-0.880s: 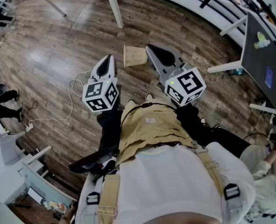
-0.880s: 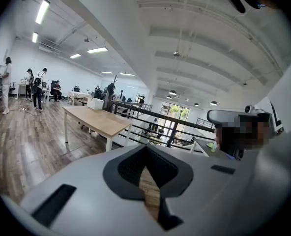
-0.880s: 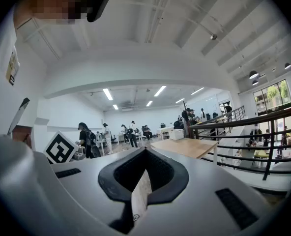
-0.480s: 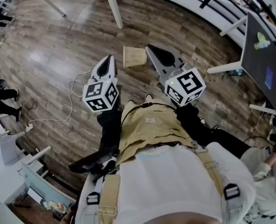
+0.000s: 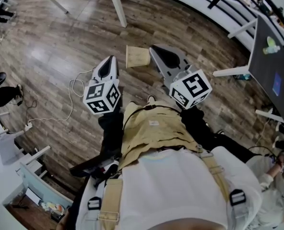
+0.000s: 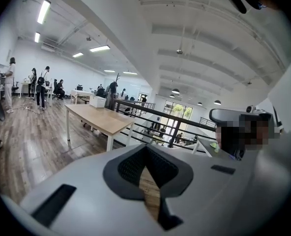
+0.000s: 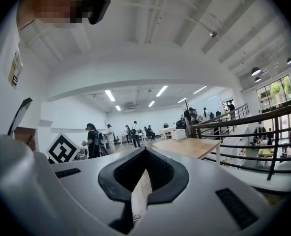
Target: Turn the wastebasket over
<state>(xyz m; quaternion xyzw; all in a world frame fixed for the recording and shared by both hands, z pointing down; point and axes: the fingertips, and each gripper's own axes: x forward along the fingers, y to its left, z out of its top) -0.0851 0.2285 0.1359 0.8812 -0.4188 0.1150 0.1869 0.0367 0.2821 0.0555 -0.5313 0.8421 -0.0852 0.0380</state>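
Tan ribbed wastebasket (image 5: 138, 57) on the dark wood plank floor (image 5: 60, 42), upper centre of frame, apparently on its side, long axis left-right. It lies ahead, between both tips. The left gripper (image 5: 113, 58) and right gripper (image 5: 153, 48) have jaws together, holding nothing; right tip looks nearer.

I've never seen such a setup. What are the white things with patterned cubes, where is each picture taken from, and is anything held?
A person holds a two-jaw gripper in each hand; the cubes belong to them. The head view looks down from the person's head: left gripper, right gripper, and beyond their tips a beige wastebasket on its side on the wooden floor, untouched. The two gripper views look along each gripper's jaws into the room. Both pairs of jaws are closed on nothing.
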